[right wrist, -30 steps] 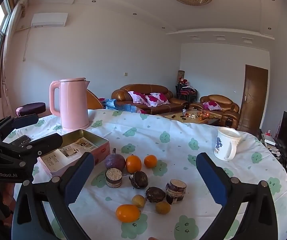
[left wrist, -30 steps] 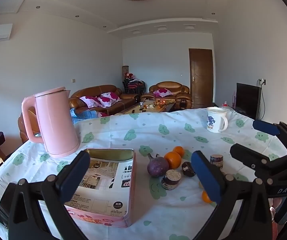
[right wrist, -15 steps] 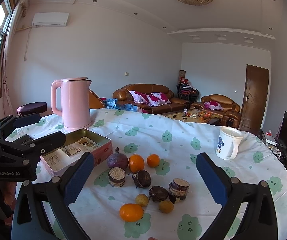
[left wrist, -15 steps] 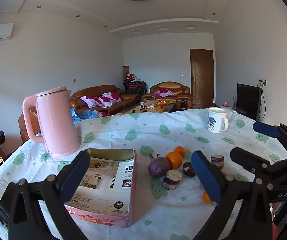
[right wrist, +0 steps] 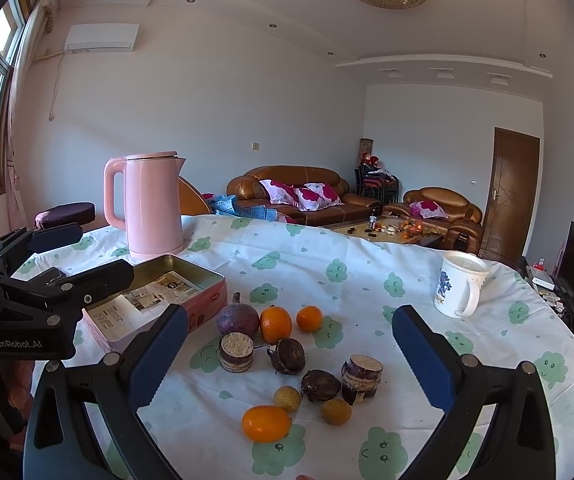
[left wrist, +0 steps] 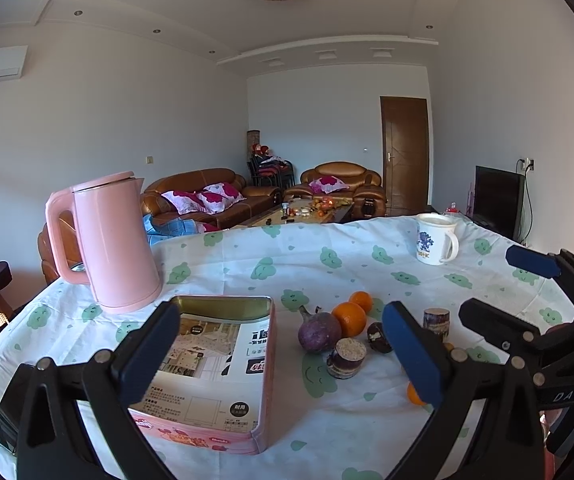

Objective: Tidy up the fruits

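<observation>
Both your grippers hang above the table edge, nothing held. Left gripper [left wrist: 279,344]: jaws spread wide, aimed over the pink tin [left wrist: 211,364], which lies open-topped with a printed sheet inside. It looks like the likely container, so you seem staged to steady it. Right gripper [right wrist: 287,352]: jaws equally wide, framing the fruit cluster. The large orange [right wrist: 265,423] lies nearest, loose and apart from the small yellow fruit [right wrist: 287,398]. The purple round fruit [right wrist: 238,319] sits just beside the tin. Kettle [right wrist: 149,204] and mug [right wrist: 459,290] stand well clear.
</observation>
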`<state>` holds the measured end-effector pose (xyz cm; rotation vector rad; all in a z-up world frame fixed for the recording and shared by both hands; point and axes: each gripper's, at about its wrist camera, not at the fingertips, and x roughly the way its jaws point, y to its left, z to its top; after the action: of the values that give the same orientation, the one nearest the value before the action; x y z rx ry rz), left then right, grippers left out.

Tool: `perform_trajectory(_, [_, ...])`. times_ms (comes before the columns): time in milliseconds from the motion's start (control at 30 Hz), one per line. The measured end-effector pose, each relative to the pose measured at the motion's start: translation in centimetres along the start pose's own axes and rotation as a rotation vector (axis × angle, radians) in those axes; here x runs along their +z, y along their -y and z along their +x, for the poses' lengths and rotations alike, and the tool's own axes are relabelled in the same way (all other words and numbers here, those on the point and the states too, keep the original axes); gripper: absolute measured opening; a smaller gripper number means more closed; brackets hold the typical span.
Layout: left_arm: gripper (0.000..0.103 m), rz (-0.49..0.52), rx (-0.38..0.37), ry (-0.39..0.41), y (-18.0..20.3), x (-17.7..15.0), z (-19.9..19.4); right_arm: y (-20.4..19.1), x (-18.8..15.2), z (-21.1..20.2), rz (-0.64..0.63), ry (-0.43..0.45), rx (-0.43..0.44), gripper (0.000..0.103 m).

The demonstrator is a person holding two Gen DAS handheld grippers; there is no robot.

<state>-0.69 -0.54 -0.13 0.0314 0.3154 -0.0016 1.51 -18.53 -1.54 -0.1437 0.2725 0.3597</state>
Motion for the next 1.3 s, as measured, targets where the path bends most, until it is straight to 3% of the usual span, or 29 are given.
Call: perform_trajectory(1300, [0.103,0.019,0.007,-0.047,0.6,-1.3,1.5,0.7,-1.5,1.0,0.030,-0.043,-0.006,0.102])
